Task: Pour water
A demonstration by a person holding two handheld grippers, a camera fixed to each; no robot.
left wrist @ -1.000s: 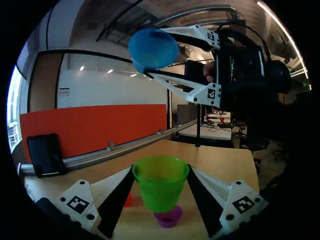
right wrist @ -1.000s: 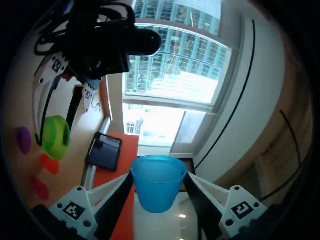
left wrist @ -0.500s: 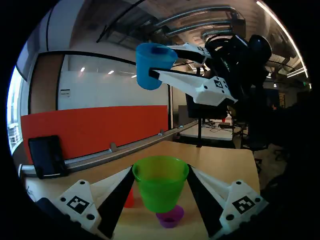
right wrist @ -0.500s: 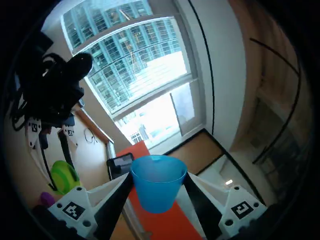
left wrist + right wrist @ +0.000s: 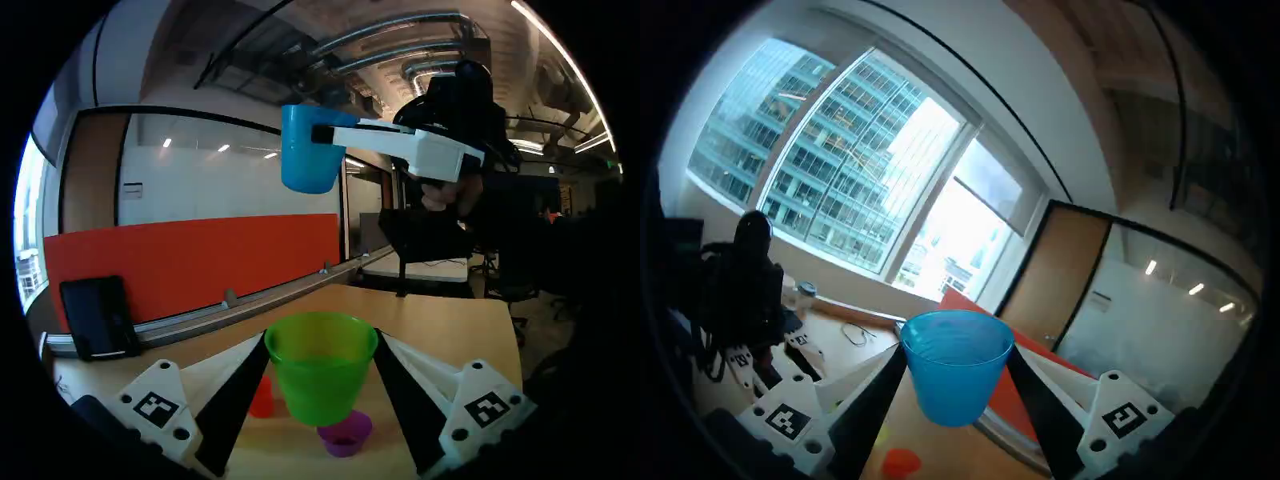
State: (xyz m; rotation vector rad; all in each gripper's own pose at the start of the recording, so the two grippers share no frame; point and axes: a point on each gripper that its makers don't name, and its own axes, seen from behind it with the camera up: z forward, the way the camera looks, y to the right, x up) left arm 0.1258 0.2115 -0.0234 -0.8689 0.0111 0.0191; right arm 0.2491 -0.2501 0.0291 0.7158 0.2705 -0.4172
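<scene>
Green plastic sits pinched in the left gripper (image 5: 320,346): the green cup (image 5: 322,380), upright. The right gripper (image 5: 957,358) pinches the blue cup (image 5: 957,380), also upright, high above the green cup and farther off; pouring needs it lowered and tipped.

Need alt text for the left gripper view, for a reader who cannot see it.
The left gripper holds a green cup upright above a wooden table. Higher up and beyond it, the right gripper, in a person's hand, holds a blue cup upright. A purple cup and a red cup stand on the table below.
</scene>
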